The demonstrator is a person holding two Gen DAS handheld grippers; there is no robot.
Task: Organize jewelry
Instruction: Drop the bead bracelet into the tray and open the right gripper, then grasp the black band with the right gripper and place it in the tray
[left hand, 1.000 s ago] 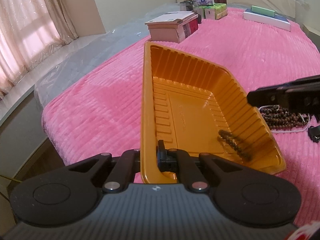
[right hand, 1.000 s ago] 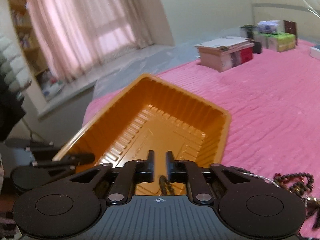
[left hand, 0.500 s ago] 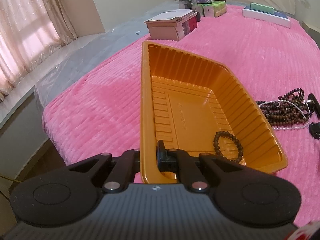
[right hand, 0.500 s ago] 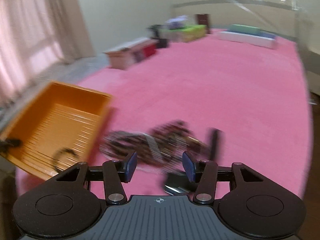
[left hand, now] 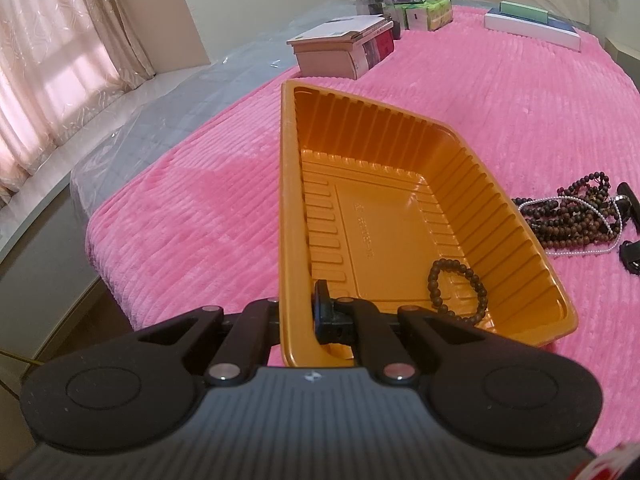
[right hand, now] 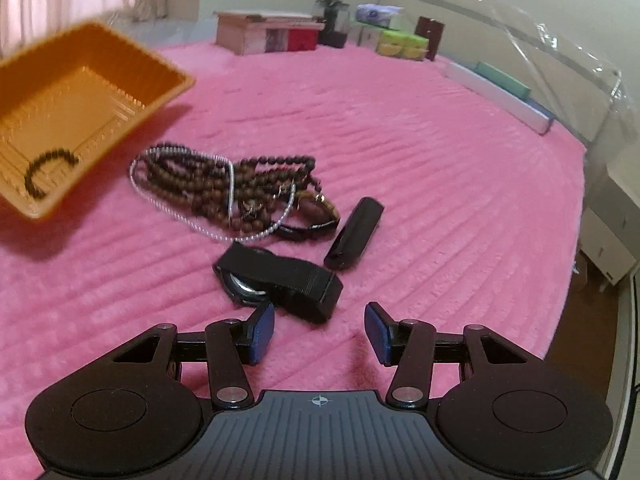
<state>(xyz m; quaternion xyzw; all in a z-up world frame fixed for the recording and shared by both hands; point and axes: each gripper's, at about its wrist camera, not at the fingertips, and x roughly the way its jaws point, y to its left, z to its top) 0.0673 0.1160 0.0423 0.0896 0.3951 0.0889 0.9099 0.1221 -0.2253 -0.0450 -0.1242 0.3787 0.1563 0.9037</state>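
My left gripper [left hand: 308,312] is shut on the near rim of an orange plastic tray [left hand: 288,200], holding it tilted above the pink bed cover. A dark bead bracelet [left hand: 458,292] lies in the tray's low corner; it also shows in the right wrist view as a dark bead bracelet [right hand: 48,170] inside the orange tray [right hand: 160,68]. My right gripper [right hand: 320,330] is open, just short of a black watch with a strap [right hand: 280,280]. Beyond it lie a tangle of brown bead strings with a pearl strand [right hand: 224,188] and a black case [right hand: 354,238].
The pink bed cover [right hand: 400,140] stretches ahead. Along its far side stand a wooden box [right hand: 260,32], tissue packs [right hand: 400,44] and flat boxes [right hand: 504,92]. A window with curtains [left hand: 48,60] lies left, where the bed's edge drops off.
My right gripper left the tray, opened and swung right and down to the jewelry pile. The dark bracelet it carried now lies in the tray. The left gripper and tray stayed put.
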